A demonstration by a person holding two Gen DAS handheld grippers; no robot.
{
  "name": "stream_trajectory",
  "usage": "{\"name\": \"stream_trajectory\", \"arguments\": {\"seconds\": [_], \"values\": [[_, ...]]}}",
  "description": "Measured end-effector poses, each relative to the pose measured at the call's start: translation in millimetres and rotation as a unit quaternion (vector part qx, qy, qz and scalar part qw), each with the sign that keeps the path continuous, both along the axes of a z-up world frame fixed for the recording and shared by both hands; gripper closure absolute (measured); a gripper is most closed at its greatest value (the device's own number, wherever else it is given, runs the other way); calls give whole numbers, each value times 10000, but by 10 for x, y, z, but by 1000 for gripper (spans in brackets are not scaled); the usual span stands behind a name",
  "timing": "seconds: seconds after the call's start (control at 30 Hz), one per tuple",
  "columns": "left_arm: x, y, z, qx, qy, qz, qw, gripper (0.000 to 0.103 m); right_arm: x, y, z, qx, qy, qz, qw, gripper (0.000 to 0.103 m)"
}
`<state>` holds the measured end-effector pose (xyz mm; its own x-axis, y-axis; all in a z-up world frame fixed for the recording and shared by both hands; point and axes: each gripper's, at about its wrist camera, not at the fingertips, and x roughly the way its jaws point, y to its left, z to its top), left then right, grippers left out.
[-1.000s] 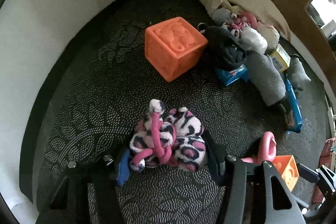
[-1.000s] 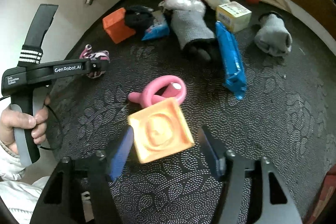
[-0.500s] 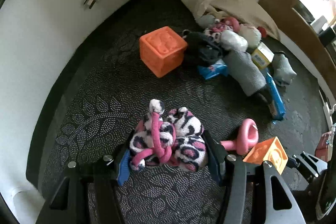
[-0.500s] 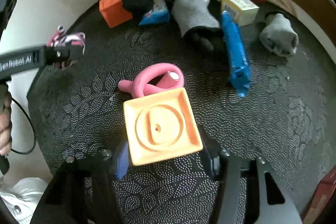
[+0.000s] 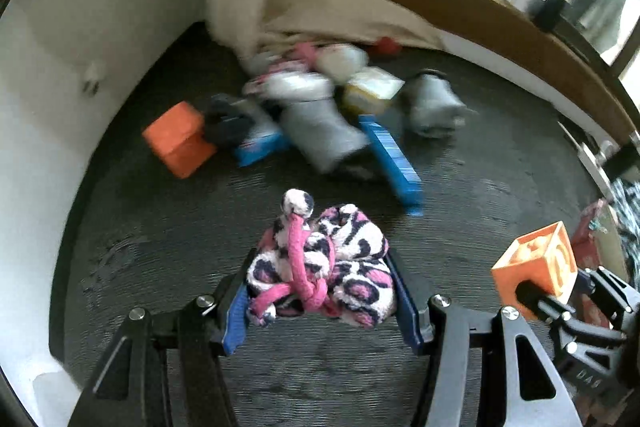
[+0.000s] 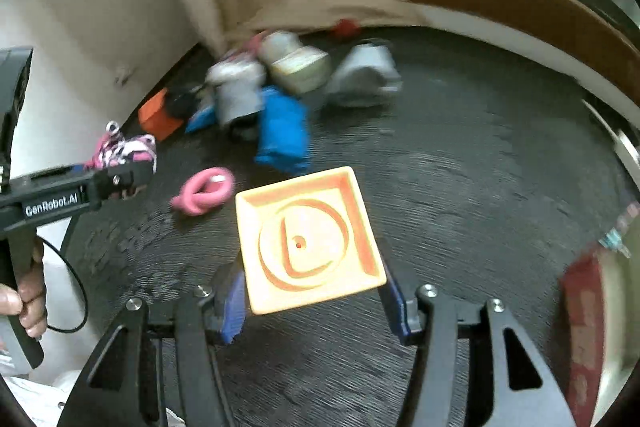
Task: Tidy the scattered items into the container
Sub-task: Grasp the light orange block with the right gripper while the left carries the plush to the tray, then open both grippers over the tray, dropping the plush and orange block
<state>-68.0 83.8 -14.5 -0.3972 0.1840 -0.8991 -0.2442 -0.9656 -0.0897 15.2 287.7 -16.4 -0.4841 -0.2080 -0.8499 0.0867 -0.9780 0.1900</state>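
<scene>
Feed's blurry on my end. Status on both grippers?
Left gripper shut on leopard-print fabric bundle. Right gripper shut on orange block, jaws just closed. Both loads lifted off the carpet. Container not in view.

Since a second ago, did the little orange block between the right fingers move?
Yes. The orange block left the carpet beside the pink ring, which stayed there. The right gripper, whose fingers have just been closing, now carries it away.

"GenRobot.AI" on left gripper [image 6: 120,183]
</scene>
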Motion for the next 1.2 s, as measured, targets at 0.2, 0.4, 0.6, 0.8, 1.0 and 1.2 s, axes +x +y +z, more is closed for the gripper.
{"name": "stream_trajectory", "arguments": {"seconds": [0.2, 0.4, 0.6, 0.8, 1.0, 1.2], "values": [[246, 922, 155, -7, 143, -750, 9971, 42, 268, 795, 74, -71, 138, -959, 9953, 43], [556, 1814, 278, 51, 222, -1414, 9897, 42, 742, 1622, 105, 12, 354, -1799, 9830, 43], [766, 2635, 322, 186, 266, -2051, 9782, 42, 1185, 2308, 118, 127, 414, -2481, 9678, 43], [1048, 3359, 338, 385, 257, -2678, 9624, 42, 1549, 2789, 127, 214, 418, -2914, 9554, 43], [1255, 3877, 353, 411, 294, -3043, 9512, 37, 1718, 3004, 132, 265, 422, -3015, 9522, 42], [1268, 3985, 363, 410, 257, -2989, 9530, 19, 1769, 3120, 141, 212, 464, -3112, 9490, 41]]}}
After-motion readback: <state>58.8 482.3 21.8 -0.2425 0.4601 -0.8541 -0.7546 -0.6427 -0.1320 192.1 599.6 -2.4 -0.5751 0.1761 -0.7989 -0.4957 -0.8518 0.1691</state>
